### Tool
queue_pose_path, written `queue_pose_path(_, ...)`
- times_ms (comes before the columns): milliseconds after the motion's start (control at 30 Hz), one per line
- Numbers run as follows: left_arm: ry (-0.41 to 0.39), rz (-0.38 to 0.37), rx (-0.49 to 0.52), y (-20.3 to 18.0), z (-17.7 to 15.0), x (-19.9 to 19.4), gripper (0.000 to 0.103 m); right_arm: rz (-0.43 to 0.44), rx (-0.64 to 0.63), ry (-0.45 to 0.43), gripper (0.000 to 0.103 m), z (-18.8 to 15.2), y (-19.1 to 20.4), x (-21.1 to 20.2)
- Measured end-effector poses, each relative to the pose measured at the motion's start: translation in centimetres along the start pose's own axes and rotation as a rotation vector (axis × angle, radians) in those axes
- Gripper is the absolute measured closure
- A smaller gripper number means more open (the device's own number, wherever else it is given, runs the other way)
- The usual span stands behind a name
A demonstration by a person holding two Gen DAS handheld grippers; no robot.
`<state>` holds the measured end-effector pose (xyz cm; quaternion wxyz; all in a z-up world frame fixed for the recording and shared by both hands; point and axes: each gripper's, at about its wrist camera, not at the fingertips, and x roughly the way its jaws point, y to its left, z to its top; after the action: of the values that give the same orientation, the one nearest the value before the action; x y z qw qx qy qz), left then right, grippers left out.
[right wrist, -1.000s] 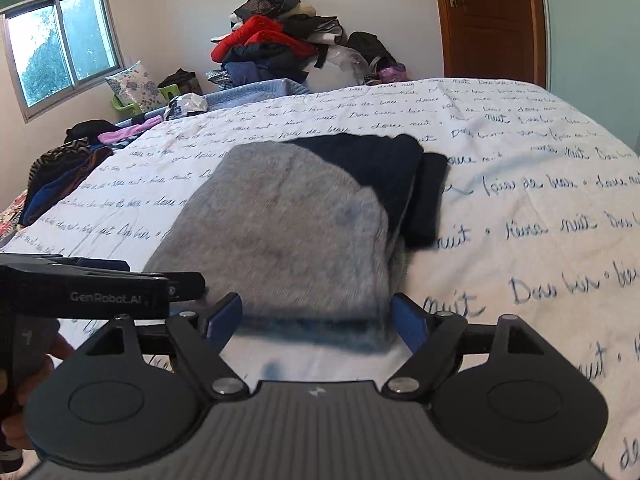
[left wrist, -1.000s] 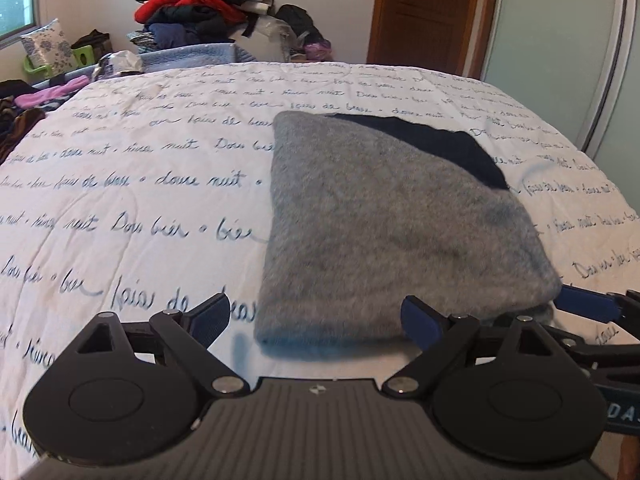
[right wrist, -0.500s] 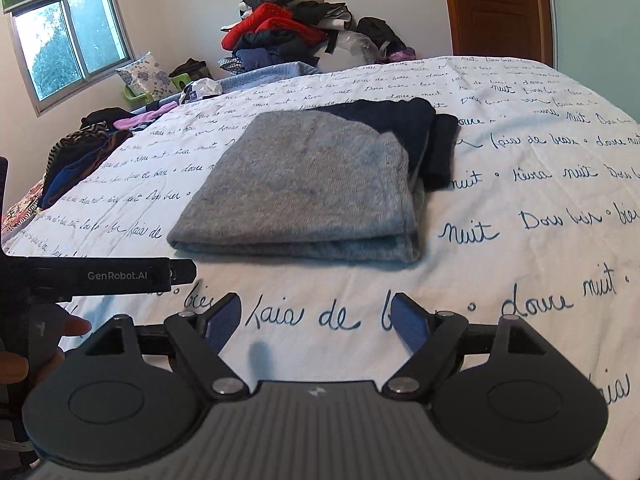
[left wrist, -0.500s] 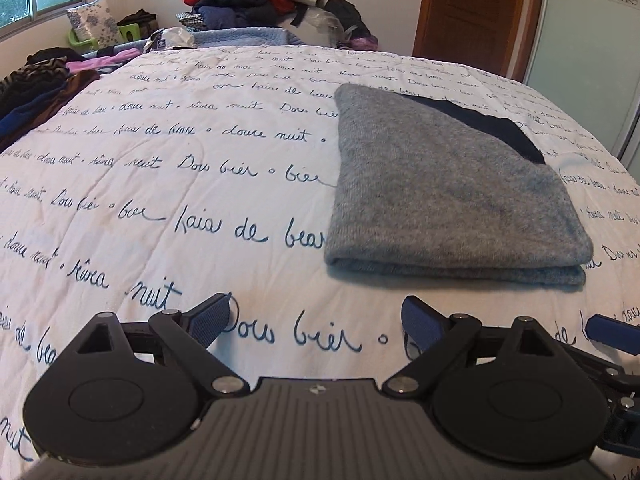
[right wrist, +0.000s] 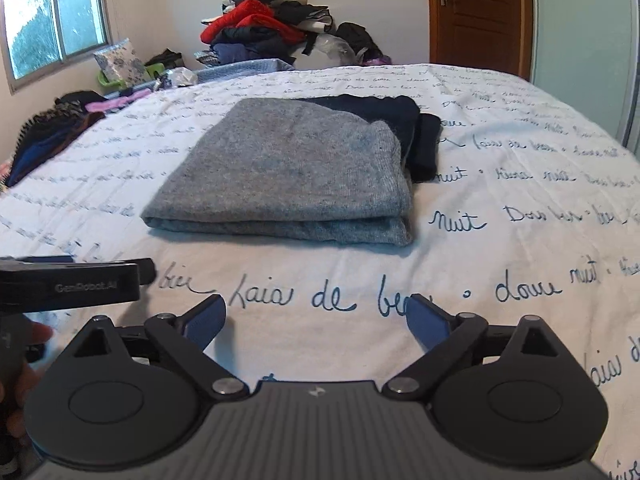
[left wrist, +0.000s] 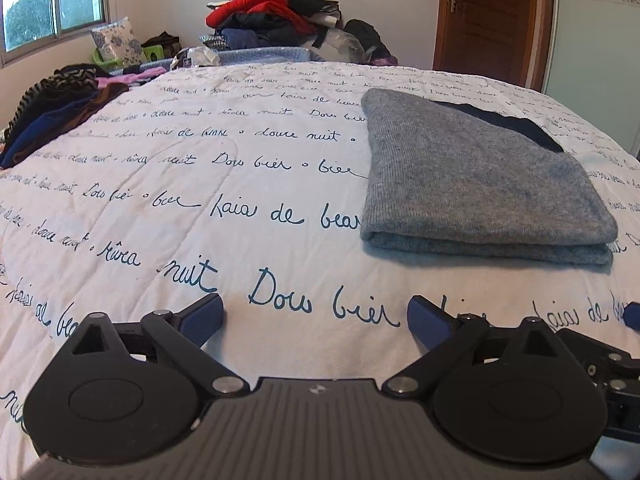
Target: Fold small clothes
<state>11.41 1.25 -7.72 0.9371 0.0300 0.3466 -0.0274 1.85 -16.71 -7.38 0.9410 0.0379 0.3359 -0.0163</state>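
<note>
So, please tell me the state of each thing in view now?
Grey knitted garment: folded, flat on the bed.
Dark navy garment: folded, partly under the grey one.
Left gripper: open, empty.
Right gripper: open, empty.
Brown wooden door: closed.

Folded sweater [right wrist: 288, 168] on bed [right wrist: 500, 184]

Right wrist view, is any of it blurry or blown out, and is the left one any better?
Right wrist view: the bedspread lettering smears toward the left, the window glares pale, and the grey sweater is soft but readable. Left wrist view: lettering stays sharp, and the doorframe bows from fisheye distortion.
</note>
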Motion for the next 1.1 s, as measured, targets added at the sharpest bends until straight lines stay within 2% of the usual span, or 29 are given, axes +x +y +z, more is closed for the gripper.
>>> queue_pose_path(167,0.01,-0.012,0.021,0.0,0.2,-0.1,0.005,-0.048,-0.046,-0.005,0.005,-0.1,0.7,-0.2)
queue_pose_path(300,0.02,-0.009,0.028,0.5,0.3,-1.1,0.005,-0.098,-0.052,-0.033,0.005,0.2,1.0,-2.1)
queue_pose_path(367,0.024,-0.009,0.02,0.9,0.2,-1.7,0.005,-0.121,-0.042,-0.048,0.001,0.2,1.1,-3.2)
queue_pose_path(667,0.051,-0.031,-0.027,2.0,0.1,-2.9,0.005,-0.05,0.029,0.001,0.0,-0.3,0.4,-4.2)
queue_pose_path(900,0.076,0.0,-0.021,2.0,-0.3,-2.9,0.005,-0.041,0.015,0.006,0.0,-0.8,0.7,-4.4)
queue_pose_path(1100,0.078,-0.004,-0.03,2.3,-0.3,-3.1,0.005,-0.04,0.017,0.011,0.0,-1.1,0.7,-4.4)
